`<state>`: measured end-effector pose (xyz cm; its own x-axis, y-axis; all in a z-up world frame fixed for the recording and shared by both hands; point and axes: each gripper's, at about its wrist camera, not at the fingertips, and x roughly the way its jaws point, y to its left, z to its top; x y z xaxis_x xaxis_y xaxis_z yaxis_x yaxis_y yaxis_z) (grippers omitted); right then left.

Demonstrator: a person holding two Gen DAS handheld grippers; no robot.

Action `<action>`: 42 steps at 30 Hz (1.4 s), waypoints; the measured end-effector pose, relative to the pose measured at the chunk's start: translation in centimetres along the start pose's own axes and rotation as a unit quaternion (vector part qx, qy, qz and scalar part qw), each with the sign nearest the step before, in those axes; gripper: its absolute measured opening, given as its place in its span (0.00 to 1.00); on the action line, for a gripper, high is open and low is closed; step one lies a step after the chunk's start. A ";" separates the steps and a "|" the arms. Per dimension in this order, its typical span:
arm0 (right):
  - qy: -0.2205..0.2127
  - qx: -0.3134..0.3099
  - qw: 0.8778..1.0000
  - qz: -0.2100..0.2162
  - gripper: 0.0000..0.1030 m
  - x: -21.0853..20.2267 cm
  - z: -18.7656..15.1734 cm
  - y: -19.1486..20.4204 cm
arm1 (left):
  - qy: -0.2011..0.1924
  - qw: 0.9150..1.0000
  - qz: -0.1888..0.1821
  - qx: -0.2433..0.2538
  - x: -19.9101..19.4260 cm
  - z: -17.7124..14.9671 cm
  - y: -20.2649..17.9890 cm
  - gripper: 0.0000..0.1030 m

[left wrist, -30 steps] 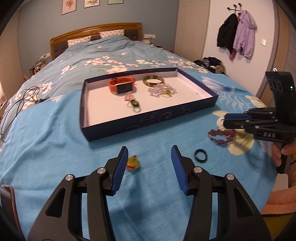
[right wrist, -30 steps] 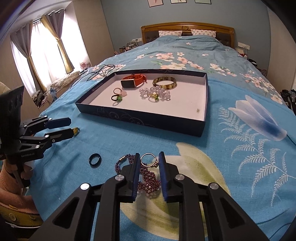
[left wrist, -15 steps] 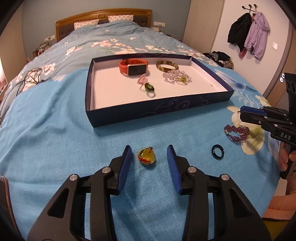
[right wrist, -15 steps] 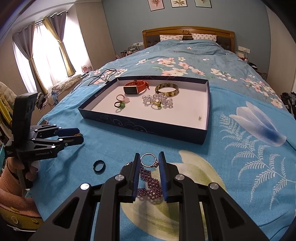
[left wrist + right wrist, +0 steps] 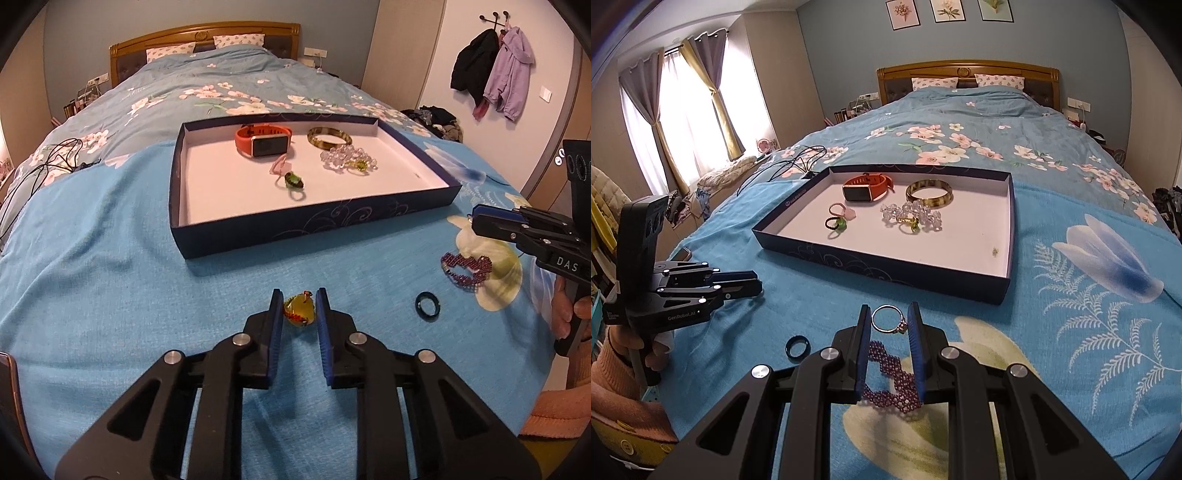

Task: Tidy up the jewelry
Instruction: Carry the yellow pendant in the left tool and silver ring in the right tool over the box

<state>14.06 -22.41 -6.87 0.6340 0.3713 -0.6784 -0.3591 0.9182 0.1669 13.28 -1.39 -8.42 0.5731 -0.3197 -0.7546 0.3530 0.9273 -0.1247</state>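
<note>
Left gripper (image 5: 299,308), level above the bedspread (image 5: 110,295), clamps a yellow pendant (image 5: 298,313); right gripper (image 5: 889,325) pinches a silver ring (image 5: 889,319).

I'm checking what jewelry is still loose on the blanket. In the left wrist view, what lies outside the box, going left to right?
Yellow-amber pendant with red thread between the left claw's pads → black band ring → purple beaded bracelet, just below the right claw.
</note>
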 end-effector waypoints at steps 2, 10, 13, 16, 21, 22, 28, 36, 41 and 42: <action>-0.003 0.001 1.000 0.001 0.18 -0.1 0.1 0.0 | -0.007 1.000 -0.002 0.000 -0.3 0.2 0.0 0.18; -0.014 0.001 1.000 0.004 0.18 -0.1 0.8 0.2 | -0.035 0.999 -0.008 -0.002 -1.6 1.4 -0.1 0.18; -0.017 0.000 1.000 0.005 0.18 -0.1 1.1 0.3 | -0.045 0.999 -0.010 0.000 -2.0 1.9 -0.4 0.18; -0.020 -0.002 1.000 0.007 0.18 0.0 1.4 0.5 | -0.054 0.998 -0.011 0.003 -2.4 2.3 -0.6 0.18; -0.025 -0.006 1.000 0.008 0.18 0.1 1.8 0.7 | -0.068 0.998 -0.013 0.005 -2.8 3.1 -1.0 0.18; -0.026 -0.006 1.000 0.009 0.18 0.2 1.9 0.7 | -0.069 0.997 -0.014 0.006 -2.8 3.2 -1.1 0.18; -0.030 -0.010 0.999 0.012 0.18 0.6 2.7 0.8 | -0.075 0.997 -0.013 0.007 -2.6 3.9 -1.2 0.18; -0.034 -0.015 0.999 0.015 0.18 1.2 3.5 1.0 | -0.079 0.997 -0.010 0.005 -2.2 4.6 -1.1 0.18; -0.036 -0.014 0.999 0.017 0.18 1.4 3.9 0.9 | -0.081 0.997 -0.005 0.006 -1.9 5.0 -1.2 0.18; -0.036 -0.014 0.999 0.017 0.18 1.5 4.0 0.9 | -0.081 0.997 -0.005 0.006 -1.9 5.0 -1.2 0.18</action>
<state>17.46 -20.47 -4.87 0.6689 0.4117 -0.6190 -0.3997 0.9012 0.1675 15.49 -2.86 -3.64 0.6814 -0.3574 -0.6387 0.3682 0.9216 -0.1229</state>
